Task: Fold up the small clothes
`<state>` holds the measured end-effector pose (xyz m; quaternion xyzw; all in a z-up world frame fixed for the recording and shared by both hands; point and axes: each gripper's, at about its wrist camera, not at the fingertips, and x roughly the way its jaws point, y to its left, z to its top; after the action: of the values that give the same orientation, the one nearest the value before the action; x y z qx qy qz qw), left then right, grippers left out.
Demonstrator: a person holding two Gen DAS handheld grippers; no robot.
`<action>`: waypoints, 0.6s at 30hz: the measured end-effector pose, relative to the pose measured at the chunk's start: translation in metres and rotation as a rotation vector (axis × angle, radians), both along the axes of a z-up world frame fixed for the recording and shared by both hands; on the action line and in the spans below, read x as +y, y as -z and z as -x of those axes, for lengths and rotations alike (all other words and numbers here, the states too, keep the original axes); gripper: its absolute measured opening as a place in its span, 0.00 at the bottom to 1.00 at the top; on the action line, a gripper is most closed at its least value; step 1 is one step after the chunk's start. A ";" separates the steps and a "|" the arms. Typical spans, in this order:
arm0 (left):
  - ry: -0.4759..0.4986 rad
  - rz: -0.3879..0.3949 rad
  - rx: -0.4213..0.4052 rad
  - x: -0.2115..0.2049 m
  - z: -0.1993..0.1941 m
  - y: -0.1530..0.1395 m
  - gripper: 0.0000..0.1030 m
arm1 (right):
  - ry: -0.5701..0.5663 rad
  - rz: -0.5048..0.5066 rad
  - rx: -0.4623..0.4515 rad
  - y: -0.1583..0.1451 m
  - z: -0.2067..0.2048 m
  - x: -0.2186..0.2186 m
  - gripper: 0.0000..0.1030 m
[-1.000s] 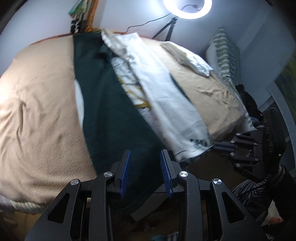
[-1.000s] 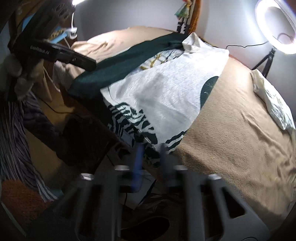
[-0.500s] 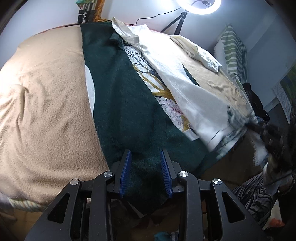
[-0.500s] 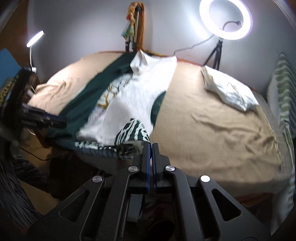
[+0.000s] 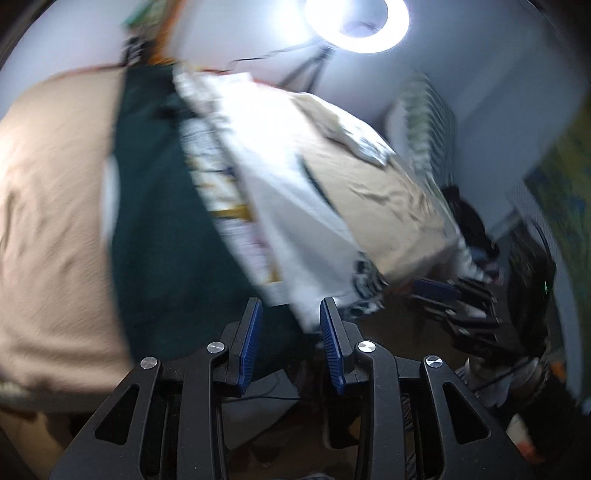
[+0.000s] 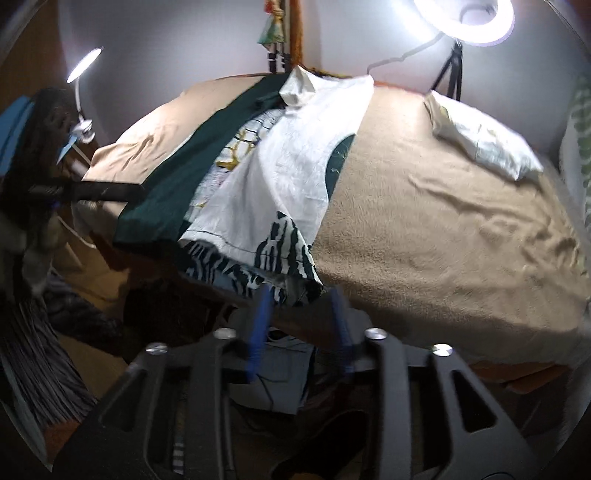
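Note:
A dark green garment (image 5: 155,221) lies lengthwise on the tan bed, with a white flap (image 6: 295,166) folded over its printed middle. The flap's zebra-striped corner (image 6: 280,251) hangs at the bed's near edge. My right gripper (image 6: 301,306) sits just below that corner with its jaws opening; nothing is pressed between the blue pads. It also shows blurred at the right of the left wrist view, as the right gripper (image 5: 436,288). My left gripper (image 5: 291,325) stands open at the green hem near the bed edge, gripping no cloth. In the right wrist view one black finger (image 6: 92,192) of it reaches in from the left.
The tan blanket (image 6: 443,221) covers the bed. A folded white cloth (image 6: 480,144) lies at the far right. A ring light (image 6: 476,18) and a desk lamp (image 6: 85,66) stand behind the bed. A striped cushion (image 5: 428,122) leans at the right wall. Below the bed edge it is dark and cluttered.
The right gripper, shut half a second ago, now has its jaws apart, and the striped corner rests on the bed edge. The left view has shifted and blurred; its jaws kept the same gap.

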<state>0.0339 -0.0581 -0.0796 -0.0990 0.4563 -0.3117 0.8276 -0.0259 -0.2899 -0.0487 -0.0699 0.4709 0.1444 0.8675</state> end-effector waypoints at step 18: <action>0.080 -0.261 -0.121 -0.050 -0.001 0.015 0.05 | 0.023 -0.055 0.040 0.011 -0.006 -0.014 0.36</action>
<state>0.0349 -0.1078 -0.0943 0.0466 0.4459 -0.2880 0.8462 -0.0201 -0.3042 -0.0599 -0.0377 0.4849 0.1488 0.8610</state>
